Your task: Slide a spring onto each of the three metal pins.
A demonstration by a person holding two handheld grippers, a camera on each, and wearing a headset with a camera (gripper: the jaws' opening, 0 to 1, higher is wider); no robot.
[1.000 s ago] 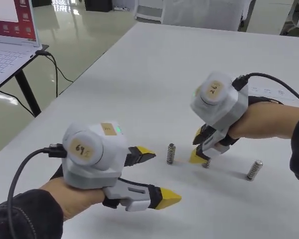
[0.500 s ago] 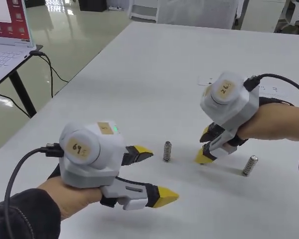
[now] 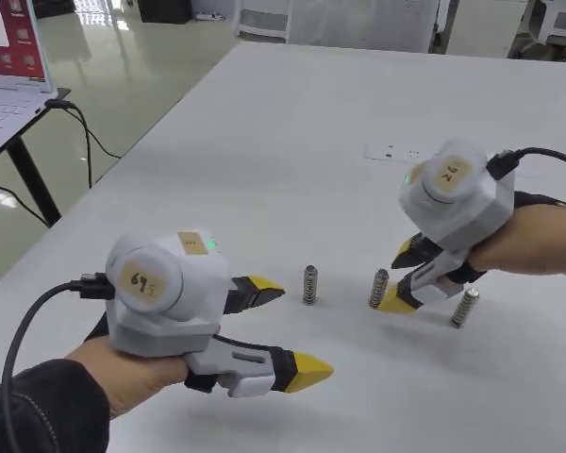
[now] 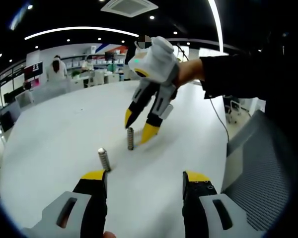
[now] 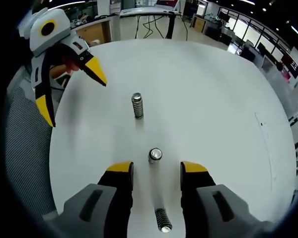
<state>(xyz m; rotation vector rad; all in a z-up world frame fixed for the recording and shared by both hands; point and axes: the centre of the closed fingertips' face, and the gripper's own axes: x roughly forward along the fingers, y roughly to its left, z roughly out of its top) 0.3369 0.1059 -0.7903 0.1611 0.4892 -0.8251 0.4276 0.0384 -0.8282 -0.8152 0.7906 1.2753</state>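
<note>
Three small metal springs stand upright on the white table [image 3: 264, 170]: the left spring [image 3: 309, 285], the middle spring [image 3: 379, 289] and the right spring [image 3: 465, 308]. My right gripper [image 3: 396, 279] is open, its yellow fingertips [image 3: 392, 303] just right of the middle spring. In the right gripper view that middle spring [image 5: 155, 154] sits between my open right gripper [image 5: 157, 167], untouched, with the left spring [image 5: 137, 105] ahead. My left gripper [image 3: 288, 330] is open and holds nothing, short of the left spring [image 4: 104, 159]. The right gripper [image 4: 138, 126] hovers at the middle spring [image 4: 130, 139].
A laptop [image 3: 5, 57] sits on a side stand past the table's left edge, with a cable [image 3: 85, 132] hanging. A white power strip [image 3: 393, 152] lies farther back on the table. A mesh chair [image 4: 268, 168] stands beside the table.
My right gripper has drawn back to the right, uncovering the middle spring that its lower tip hid. The left gripper has stayed put. The head camera has shifted.
</note>
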